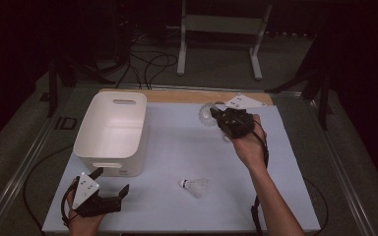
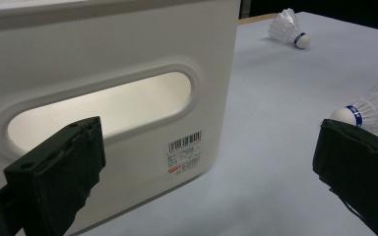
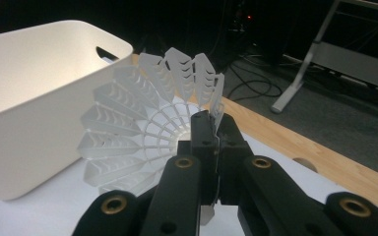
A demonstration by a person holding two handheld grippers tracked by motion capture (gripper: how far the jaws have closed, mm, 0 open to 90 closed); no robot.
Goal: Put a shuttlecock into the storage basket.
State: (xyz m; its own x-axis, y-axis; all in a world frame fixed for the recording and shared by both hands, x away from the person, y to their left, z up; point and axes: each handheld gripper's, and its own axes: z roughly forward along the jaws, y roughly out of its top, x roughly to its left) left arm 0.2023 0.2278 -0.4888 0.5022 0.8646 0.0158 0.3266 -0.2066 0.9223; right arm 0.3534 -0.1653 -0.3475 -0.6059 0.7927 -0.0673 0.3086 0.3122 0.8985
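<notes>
Right claw (image 3: 215, 129) pinching a shuttlecock (image 3: 142, 123) by its skirt.
Light, probably fragile feathering; the cork is the firmer hold. Left claw (image 1: 111, 182) released.

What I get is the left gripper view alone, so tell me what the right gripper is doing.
Observer: The right gripper is shut on the skirt edge of a white shuttlecock.
Operator: Say where that is relative to the bin.
Observer: In the high view it is off to the right of the bin's far end, not over it.
Operator: Report the bin's inside.
Observer: From above it looks empty.
</notes>
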